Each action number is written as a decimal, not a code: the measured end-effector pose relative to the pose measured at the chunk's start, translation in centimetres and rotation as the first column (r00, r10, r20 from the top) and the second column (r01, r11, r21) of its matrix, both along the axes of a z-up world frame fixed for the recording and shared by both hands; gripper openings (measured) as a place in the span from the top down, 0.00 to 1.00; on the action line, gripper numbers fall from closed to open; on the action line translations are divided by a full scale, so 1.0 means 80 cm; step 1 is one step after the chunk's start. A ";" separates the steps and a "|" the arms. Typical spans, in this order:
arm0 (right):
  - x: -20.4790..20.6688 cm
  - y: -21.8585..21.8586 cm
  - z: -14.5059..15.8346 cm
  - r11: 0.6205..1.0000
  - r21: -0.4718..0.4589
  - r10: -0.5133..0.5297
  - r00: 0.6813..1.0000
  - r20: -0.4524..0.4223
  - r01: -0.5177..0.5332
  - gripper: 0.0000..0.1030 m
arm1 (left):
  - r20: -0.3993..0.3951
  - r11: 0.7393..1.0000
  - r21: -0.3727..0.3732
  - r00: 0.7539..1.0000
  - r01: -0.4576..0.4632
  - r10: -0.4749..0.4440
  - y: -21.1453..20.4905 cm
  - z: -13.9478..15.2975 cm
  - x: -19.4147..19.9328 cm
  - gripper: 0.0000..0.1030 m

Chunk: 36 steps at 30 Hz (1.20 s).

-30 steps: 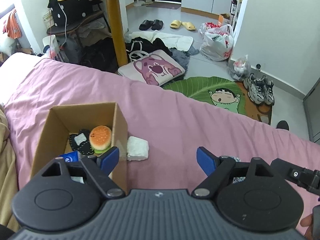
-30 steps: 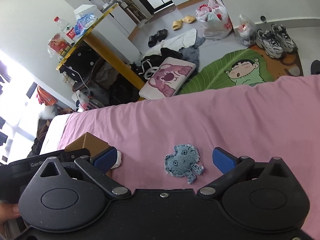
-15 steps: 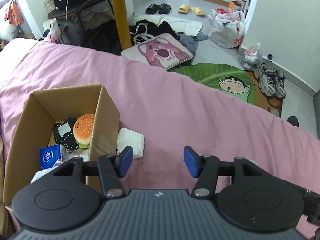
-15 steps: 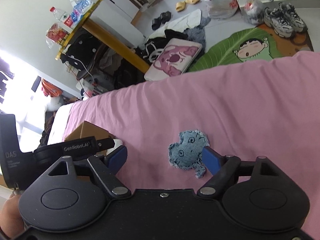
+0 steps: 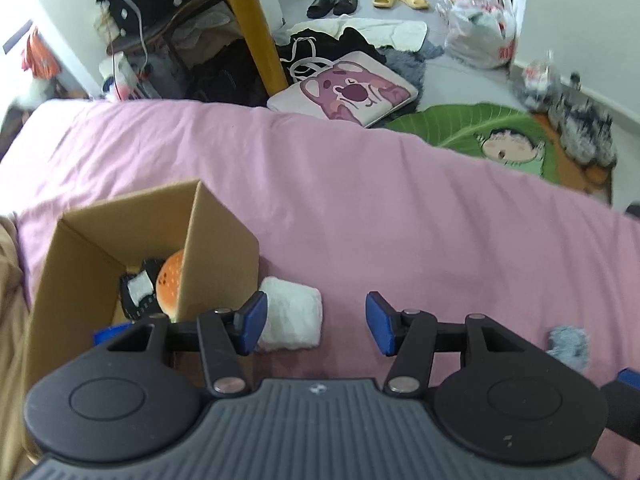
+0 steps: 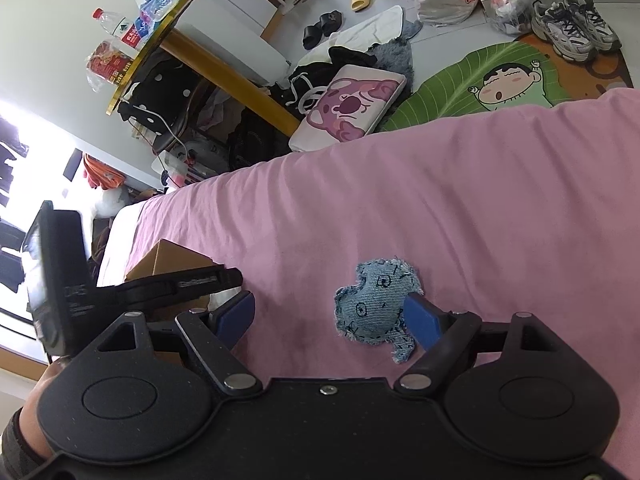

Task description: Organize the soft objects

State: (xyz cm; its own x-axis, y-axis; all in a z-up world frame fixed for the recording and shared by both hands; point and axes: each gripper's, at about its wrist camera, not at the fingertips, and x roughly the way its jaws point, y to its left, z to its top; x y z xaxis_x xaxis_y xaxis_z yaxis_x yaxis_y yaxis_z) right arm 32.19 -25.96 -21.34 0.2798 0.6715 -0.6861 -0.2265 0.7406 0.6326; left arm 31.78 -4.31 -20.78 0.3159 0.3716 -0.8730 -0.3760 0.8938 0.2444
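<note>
A cardboard box stands on the pink bedsheet and holds a burger plush and a black-and-white soft item. A white folded cloth lies just right of the box. My left gripper is open, its left pad in front of the cloth's edge. A blue denim soft toy lies flat on the sheet. My right gripper is open around it, the right pad at the toy's right edge. The toy also shows in the left wrist view as a denim patch.
Beyond the bed's far edge the floor holds a pink bear cushion, a green leaf mat, sneakers, bags and clothes. A yellow table leg stands behind. A hand holds the left gripper's body.
The left gripper has shifted right and down toward the white cloth, and its jaws have narrowed. The right gripper has closed in on the denim toy, which now sits between its pads.
</note>
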 end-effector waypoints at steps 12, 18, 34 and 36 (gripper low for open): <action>0.006 0.003 -0.013 1.000 -0.006 0.009 0.999 -0.033 -0.010 0.22 | -0.151 0.970 0.213 0.985 0.120 -0.088 -0.030 -0.037 0.016 0.47; 0.008 0.008 -0.022 0.999 -0.031 0.023 0.999 -0.046 -0.024 0.22 | -0.205 0.973 0.201 0.976 0.114 -0.072 -0.029 -0.044 0.025 0.68; 0.007 0.028 -0.034 0.992 -0.105 0.065 0.998 -0.025 -0.068 0.27 | -0.084 0.995 0.033 0.992 0.096 -0.093 -0.031 0.006 0.019 0.77; 0.006 0.029 -0.033 0.990 -0.124 0.067 0.998 -0.014 -0.068 0.36 | -0.067 0.995 -0.004 0.993 0.101 -0.101 -0.034 0.013 0.016 0.78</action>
State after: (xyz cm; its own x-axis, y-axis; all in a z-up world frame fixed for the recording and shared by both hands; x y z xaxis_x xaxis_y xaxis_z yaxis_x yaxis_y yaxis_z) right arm 32.67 -23.67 -23.99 0.2294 0.5981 -0.7679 -0.2730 0.7968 0.5391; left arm 33.03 -7.06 -19.71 0.2922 0.3404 -0.8937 -0.2665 0.9265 0.2657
